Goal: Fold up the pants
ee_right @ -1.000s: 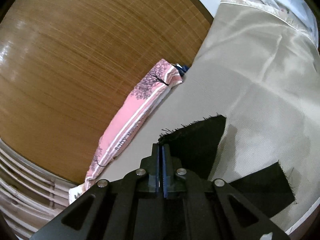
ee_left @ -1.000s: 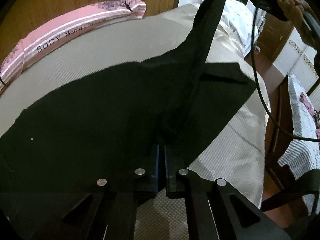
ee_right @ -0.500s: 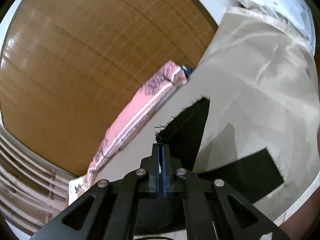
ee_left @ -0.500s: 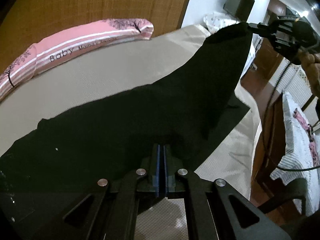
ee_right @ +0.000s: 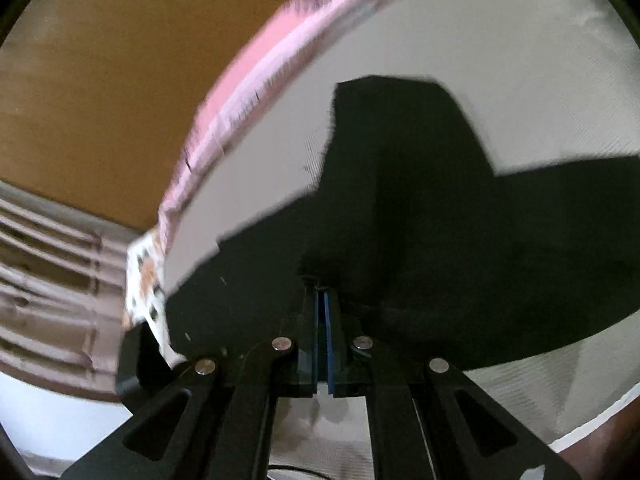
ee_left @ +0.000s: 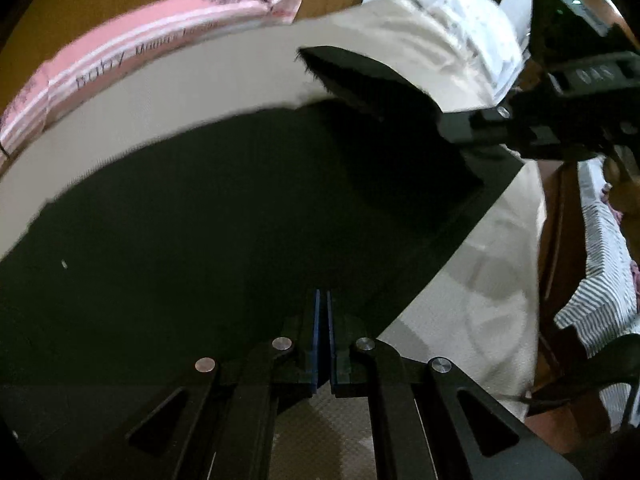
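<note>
Black pants (ee_left: pixel 224 216): matte, dark cloth spread broad across a beige bed cover (ee_left: pixel 224 68) with a fine woven grain; one leg end lifted, its cut hem frayed. Left gripper (ee_left: pixel 322 304) clamped on the near edge of the cloth, blue pads pressed together. Right gripper (ee_right: pixel 321 300) likewise pinching the raised leg. Pink striped pillow (ee_left: pixel 132 48) along the far edge, against a wood-grain headboard (ee_right: pixel 120 80).
</note>
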Available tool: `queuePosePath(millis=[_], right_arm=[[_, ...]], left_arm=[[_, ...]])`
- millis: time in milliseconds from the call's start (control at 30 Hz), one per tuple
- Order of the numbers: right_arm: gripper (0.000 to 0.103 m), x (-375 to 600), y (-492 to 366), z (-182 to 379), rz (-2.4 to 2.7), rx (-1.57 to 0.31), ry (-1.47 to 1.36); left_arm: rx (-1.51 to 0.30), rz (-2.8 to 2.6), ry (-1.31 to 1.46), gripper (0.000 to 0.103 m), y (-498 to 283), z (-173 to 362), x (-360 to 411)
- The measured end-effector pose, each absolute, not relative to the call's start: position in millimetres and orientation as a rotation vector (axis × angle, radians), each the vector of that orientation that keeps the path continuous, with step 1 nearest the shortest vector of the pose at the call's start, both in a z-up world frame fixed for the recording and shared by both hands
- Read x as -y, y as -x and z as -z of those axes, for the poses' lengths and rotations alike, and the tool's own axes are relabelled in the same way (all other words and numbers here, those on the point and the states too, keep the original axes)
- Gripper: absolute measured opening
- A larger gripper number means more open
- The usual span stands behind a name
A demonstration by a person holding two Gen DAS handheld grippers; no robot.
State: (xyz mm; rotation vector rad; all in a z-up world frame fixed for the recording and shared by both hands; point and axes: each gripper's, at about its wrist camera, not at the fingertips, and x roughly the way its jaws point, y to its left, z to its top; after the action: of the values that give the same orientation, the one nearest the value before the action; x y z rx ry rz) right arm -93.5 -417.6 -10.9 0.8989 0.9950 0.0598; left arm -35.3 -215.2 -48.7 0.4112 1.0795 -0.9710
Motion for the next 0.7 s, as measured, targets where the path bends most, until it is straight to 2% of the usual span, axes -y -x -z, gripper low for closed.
queuePosePath(millis=[133, 367, 467, 567, 700], right_arm=[[0.008, 415.8, 98.1, 26.6, -0.065, -1.004, -0.91], [0.015, 458.1, 139.0, 23.2, 0.073, -0.866, -1.015], [0.017, 475.3, 158.8, 32.8, 0.075, -0.806, -1.158], [0.019, 486.3, 165.6, 42.1, 0.25, -0.878, -1.107], [0.019, 502.1, 173.4, 72.3, 0.32, -0.895, -1.233]], left_arm=[[-1.108, 0.964, -0.383, 0.003, 30.1, 54.5, 214.2], [-1.12, 0.96, -0.369, 0.003, 29.3, 56.8, 214.4], [-1.113, 0.958, -0.377, 0.003, 31.3, 56.7, 215.2], [-1.11, 0.958, -0.38, 0.003, 29.7, 56.6, 213.5], [-1.112, 0.958, -0.375, 0.004, 29.9, 56.8, 213.0]])
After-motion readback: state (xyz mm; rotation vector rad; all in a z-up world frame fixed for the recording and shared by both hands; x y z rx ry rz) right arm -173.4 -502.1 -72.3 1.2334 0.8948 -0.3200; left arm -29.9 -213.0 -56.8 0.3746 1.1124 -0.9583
